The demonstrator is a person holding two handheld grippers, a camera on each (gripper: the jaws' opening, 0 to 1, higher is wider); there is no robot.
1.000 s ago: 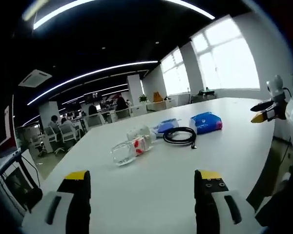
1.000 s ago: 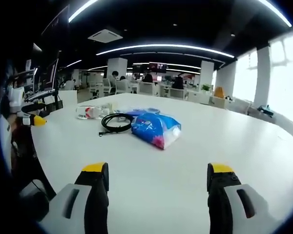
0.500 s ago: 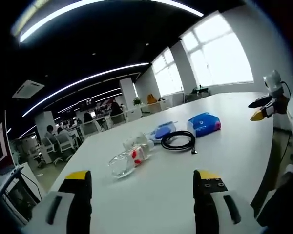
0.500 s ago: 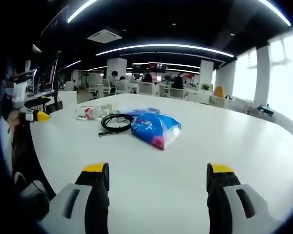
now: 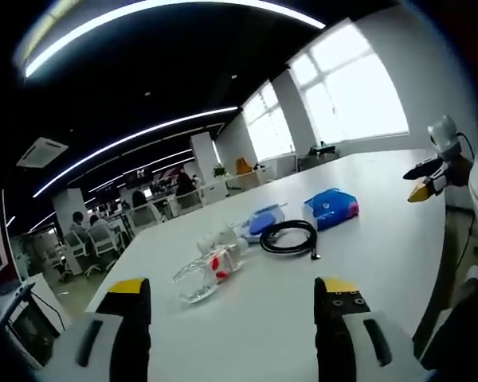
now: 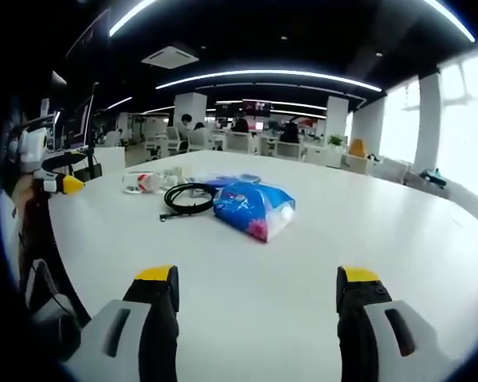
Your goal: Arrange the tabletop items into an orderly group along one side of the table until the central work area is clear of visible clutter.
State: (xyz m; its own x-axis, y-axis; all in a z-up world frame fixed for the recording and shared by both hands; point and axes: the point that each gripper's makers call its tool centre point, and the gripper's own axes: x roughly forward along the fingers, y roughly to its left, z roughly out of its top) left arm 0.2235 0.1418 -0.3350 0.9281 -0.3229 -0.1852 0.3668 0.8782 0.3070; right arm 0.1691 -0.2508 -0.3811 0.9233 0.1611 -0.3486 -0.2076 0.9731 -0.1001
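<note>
On the white table [image 5: 366, 239] lie a clear bottle with a red label [image 5: 205, 270], a coiled black cable [image 5: 289, 237], a blue pouch with a pink end [image 5: 331, 208] and a flat blue item [image 5: 263, 218] behind the cable. My left gripper [image 5: 234, 306] is open, above the table's near edge, short of the bottle. My right gripper [image 6: 257, 298] is open over bare table, in front of the blue pouch [image 6: 252, 208], with the cable [image 6: 188, 197] and the bottle [image 6: 146, 182] farther left. The right gripper [image 5: 430, 179] enters the left gripper view from the right; the left gripper [image 6: 52, 184] shows at the left edge.
The table [image 6: 398, 239] stretches wide and bare to the right of the pouch. Office desks, chairs and seated people [image 6: 239, 139] fill the background. Bright windows [image 5: 350, 87] line the far wall.
The left gripper view has shifted and tilted slightly, so the items sit a little lower and nearer. The items have not moved. Both grippers stay open.
</note>
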